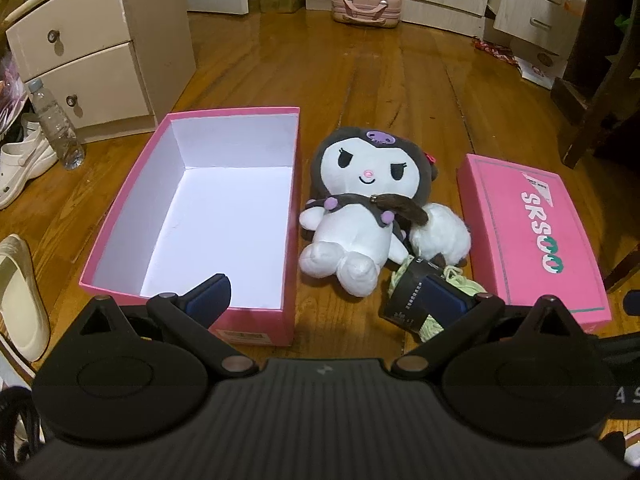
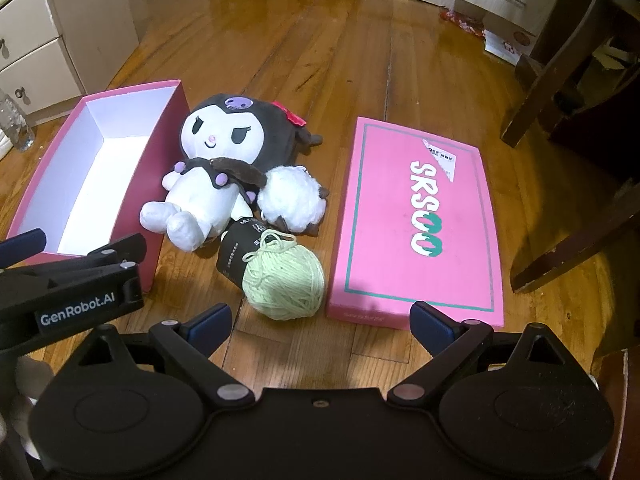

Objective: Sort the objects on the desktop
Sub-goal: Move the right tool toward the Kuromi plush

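Your left gripper (image 1: pixel 328 300) is spread wide over the near rim of the empty pink shoebox (image 1: pixel 120 216). Your right gripper (image 2: pixel 322 320) gapes too, holding nothing. The green yarn ball (image 2: pixel 286 280) lies at its 12 o'clock, apparently touching the Kuromi plush (image 2: pixel 212 172); the lid (image 2: pixel 416 220) sits at 1 o'clock.

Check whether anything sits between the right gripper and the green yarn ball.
Nothing visible does. The right gripper is open, with bare wooden floor between its fingers and the yarn ball just ahead.
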Demonstrator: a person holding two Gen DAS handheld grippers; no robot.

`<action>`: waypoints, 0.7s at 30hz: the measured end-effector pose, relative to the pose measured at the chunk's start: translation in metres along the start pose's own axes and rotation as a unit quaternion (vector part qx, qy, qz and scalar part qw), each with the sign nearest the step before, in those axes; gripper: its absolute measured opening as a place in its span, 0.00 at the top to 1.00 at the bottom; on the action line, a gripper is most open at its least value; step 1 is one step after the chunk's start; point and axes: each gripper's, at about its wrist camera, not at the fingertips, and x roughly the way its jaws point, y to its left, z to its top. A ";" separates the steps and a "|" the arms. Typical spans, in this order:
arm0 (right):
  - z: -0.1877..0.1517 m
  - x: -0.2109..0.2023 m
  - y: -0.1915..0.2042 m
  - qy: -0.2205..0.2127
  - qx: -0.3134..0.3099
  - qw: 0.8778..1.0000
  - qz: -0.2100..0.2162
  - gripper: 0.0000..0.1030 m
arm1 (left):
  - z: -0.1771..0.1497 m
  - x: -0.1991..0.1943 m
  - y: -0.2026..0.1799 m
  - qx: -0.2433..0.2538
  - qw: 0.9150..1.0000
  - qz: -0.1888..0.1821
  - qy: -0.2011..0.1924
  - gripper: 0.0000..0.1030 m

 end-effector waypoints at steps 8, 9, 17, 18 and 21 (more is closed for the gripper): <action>-0.001 0.003 0.000 0.009 0.001 1.000 0.001 0.05 | 0.000 0.001 -0.002 0.005 1.000 -0.002 0.001 0.00; -0.001 0.003 0.001 0.010 0.000 1.000 0.002 0.05 | 0.001 0.001 -0.003 0.005 1.000 -0.002 0.002 0.00; -0.001 0.001 0.006 0.005 -0.014 1.000 0.005 0.05 | 0.000 0.001 -0.005 0.005 1.000 -0.004 0.003 0.00; -0.001 0.001 0.006 0.006 -0.013 1.000 0.006 0.05 | 0.000 0.001 -0.005 0.004 1.000 -0.004 0.003 0.00; 0.000 0.003 0.005 0.006 -0.011 1.000 0.009 0.05 | 0.000 0.000 -0.005 0.000 1.000 0.000 0.000 0.00</action>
